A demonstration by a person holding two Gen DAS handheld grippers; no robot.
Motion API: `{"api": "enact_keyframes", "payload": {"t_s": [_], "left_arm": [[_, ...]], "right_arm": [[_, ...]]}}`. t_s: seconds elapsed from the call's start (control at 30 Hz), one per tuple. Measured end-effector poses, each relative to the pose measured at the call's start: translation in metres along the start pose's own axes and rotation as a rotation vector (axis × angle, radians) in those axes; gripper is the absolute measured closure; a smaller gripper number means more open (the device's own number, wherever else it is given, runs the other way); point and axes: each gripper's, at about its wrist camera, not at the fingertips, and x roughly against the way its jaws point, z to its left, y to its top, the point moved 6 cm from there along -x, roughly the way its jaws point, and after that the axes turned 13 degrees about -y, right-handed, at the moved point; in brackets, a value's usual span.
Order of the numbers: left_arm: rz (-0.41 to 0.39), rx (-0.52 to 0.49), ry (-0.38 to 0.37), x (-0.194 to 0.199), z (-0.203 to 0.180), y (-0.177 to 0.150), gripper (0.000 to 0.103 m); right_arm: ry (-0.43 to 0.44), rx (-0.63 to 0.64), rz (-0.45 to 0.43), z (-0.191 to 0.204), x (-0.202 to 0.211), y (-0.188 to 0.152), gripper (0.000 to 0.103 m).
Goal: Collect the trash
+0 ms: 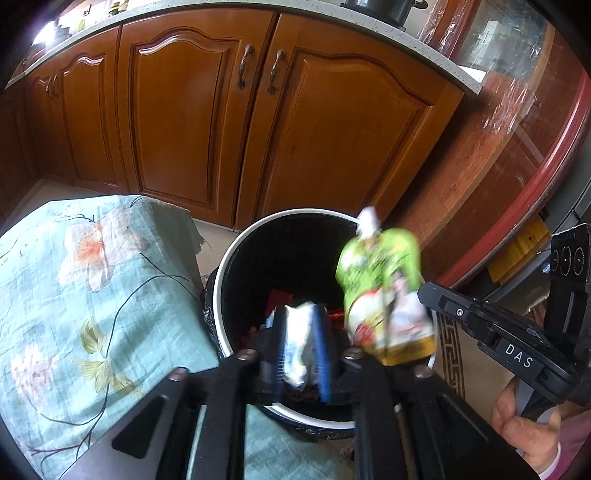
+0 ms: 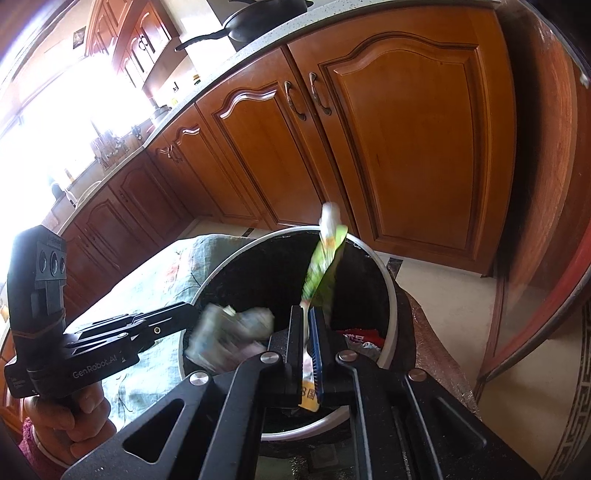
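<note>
Over the black-lined, white-rimmed trash bin, the left hand-held gripper is clamped on a crumpled silvery-white wrapper. The right hand-held gripper pinches a lime-green spouted pouch with a white cap and yellow base, above the bin's mouth.

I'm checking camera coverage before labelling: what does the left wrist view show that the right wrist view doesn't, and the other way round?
Only the left wrist view shows the green pouch's printed face and the yellow item at far right. Only the right wrist view shows the bright window, the frying pan on the counter and the pouch edge-on. Both show the bin, the floral cloth, the cabinets, the left gripper shut on crumpled wrappers, and the right gripper shut on the pouch.
</note>
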Motion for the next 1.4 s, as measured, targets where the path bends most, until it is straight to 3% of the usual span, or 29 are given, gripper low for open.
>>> {"api": "enact_keyframes", "payload": {"t_s": [0.03, 0.1, 0.13, 0.23, 0.3, 0.4, 0.5, 0.7, 1.07, 1.3, 1.37, 1.4], "left_arm": [[-0.01, 0.004, 0.005, 0.003, 0.001, 0.0, 0.068], [-0.038, 0.011, 0.004, 0.012, 0.003, 0.0, 0.063], [-0.048, 0.016, 0.005, 0.017, 0.004, -0.001, 0.061], [-0.084, 0.033, 0.013, 0.035, 0.009, -0.006, 0.05], [-0.11, 0.044, 0.014, 0.048, 0.012, -0.013, 0.046], [-0.144, 0.06, 0.012, 0.069, 0.015, -0.028, 0.04], [-0.176, 0.077, 0.016, 0.09, 0.019, -0.045, 0.032], [-0.228, 0.097, 0.033, 0.131, 0.017, -0.086, 0.027], [-0.296, 0.072, 0.093, 0.202, 0.003, -0.16, 0.024], [-0.38, -0.001, 0.151, 0.249, -0.019, -0.185, 0.022], [-0.421, -0.027, 0.185, 0.262, -0.025, -0.189, 0.015], [-0.444, -0.042, 0.214, 0.269, -0.028, -0.192, 0.006]], "right_arm": [[0.004, -0.01, 0.001, 0.0, 0.001, -0.001, 0.089], [0.011, -0.03, -0.006, -0.003, 0.005, -0.001, 0.063], [0.017, -0.041, -0.017, -0.004, 0.009, -0.002, 0.058], [0.028, -0.063, -0.038, -0.005, 0.019, -0.004, 0.055], [0.04, -0.079, -0.052, -0.003, 0.026, -0.007, 0.041], [0.052, -0.093, -0.087, 0.003, 0.04, -0.013, 0.029], [0.065, -0.09, -0.121, 0.015, 0.058, -0.021, 0.023], [0.083, -0.085, -0.171, 0.039, 0.089, -0.042, 0.012], [0.071, -0.065, -0.204, 0.073, 0.13, -0.095, 0.008], [0.024, -0.017, -0.284, 0.084, 0.168, -0.1, 0.0], [-0.01, 0.011, -0.34, 0.088, 0.185, -0.098, 0.0], [-0.032, 0.027, -0.373, 0.09, 0.192, -0.098, 0.0]]}}
